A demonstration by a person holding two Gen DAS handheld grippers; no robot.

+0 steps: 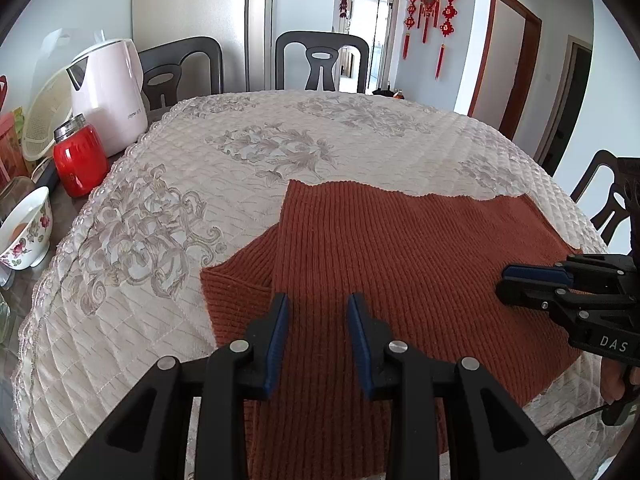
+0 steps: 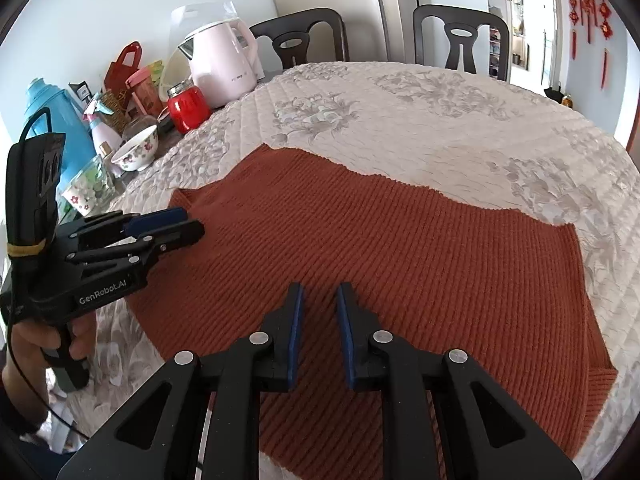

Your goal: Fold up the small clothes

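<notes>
Left gripper (image 1: 318, 304): fingers part open, empty, hovering over the rust knit garment (image 1: 400, 264) near its left edge, where a sleeve (image 1: 236, 276) sticks out. Garment lies flat on the quilted desk (image 1: 180, 168), long axis left-right. Right gripper (image 2: 319, 294): part open, empty, over the near hem. Left is closer to the sleeve.

Both views low and close over bench (image 1: 248, 152) near edge, facing far chairs (image 1: 322, 60); shared: sweater (image 2: 400, 248), kettle (image 2: 224, 68).
</notes>
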